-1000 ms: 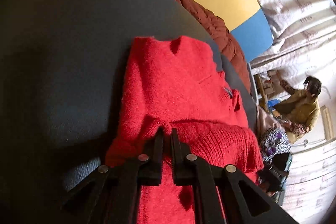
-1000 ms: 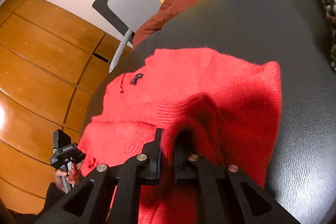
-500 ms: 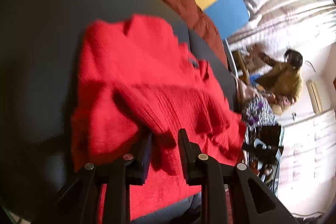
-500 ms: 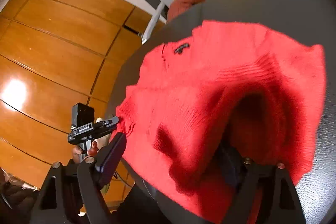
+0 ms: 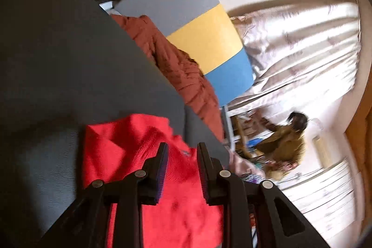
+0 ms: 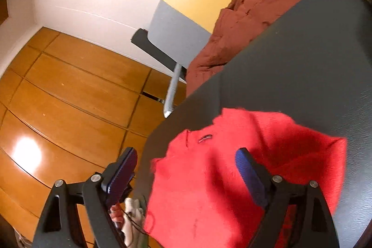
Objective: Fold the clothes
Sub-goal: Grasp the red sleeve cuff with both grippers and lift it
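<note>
We see a folded red sweater [image 5: 144, 169] on the dark tabletop [image 5: 69, 66]; left tool [image 5: 182, 160] narrowly parted, right tool [image 6: 186, 165] wide, both just opened, gripping nothing.

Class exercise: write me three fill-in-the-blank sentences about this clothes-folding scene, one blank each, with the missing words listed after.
1. The folded sweater on the dark table is ____ in colour.
2. The right gripper has its jaws ____, gripping nothing.
3. The chair back has a ____ band between its grey and blue ones.

Missing words: red; open; yellow
</note>
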Action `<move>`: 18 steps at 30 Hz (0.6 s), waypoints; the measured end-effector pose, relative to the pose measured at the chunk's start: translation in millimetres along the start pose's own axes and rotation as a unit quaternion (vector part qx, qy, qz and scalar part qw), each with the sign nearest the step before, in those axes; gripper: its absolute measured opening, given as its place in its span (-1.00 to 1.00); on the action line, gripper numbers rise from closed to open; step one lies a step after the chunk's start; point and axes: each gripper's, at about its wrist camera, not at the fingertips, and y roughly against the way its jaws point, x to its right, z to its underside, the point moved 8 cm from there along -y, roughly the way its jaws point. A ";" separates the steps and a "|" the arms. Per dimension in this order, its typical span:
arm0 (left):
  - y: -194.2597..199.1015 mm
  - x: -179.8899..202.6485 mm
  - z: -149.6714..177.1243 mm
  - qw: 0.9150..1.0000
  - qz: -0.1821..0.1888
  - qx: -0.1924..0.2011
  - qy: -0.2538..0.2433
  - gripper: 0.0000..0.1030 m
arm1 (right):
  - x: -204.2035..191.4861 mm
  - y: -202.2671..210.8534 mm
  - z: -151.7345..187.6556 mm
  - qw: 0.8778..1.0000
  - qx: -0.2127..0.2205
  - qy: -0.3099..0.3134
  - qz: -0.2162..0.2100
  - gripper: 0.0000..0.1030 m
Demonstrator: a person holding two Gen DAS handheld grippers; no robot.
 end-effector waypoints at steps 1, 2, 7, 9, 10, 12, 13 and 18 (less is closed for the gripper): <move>1.5 -3.3 2.9 1.000 -0.023 -0.004 -0.014 -0.54 | 0.2 1.0 1.9 1.000 -0.001 0.008 0.010 0.71; 1.7 -6.8 5.8 0.999 -0.045 -0.009 -0.027 -0.54 | 0.7 2.2 7.0 0.999 -0.007 0.023 0.024 0.71; -9.1 -19.8 19.8 0.988 -0.117 -0.056 -0.084 -0.52 | 4.1 9.1 16.0 0.990 -0.035 0.089 0.103 0.70; -10.2 -24.0 19.5 0.985 -0.123 -0.070 -0.094 -0.50 | 6.5 3.1 11.9 0.982 -0.045 0.116 0.139 0.59; -12.0 -27.2 18.4 0.984 -0.126 -0.076 -0.097 -0.49 | 9.5 -2.4 8.4 0.980 -0.050 0.120 0.152 0.49; -18.9 -28.2 17.1 0.982 -0.131 -0.087 -0.105 -0.44 | 15.4 -13.2 1.3 0.974 -0.061 0.127 0.180 0.40; -25.5 -28.7 16.3 0.980 -0.137 -0.095 -0.110 -0.42 | 19.4 -17.2 -0.5 0.970 -0.067 0.130 0.194 0.34; -58.2 -35.2 28.9 0.959 -0.177 -0.153 -0.161 -0.41 | 51.4 -45.4 -5.9 0.948 -0.117 0.140 0.260 0.27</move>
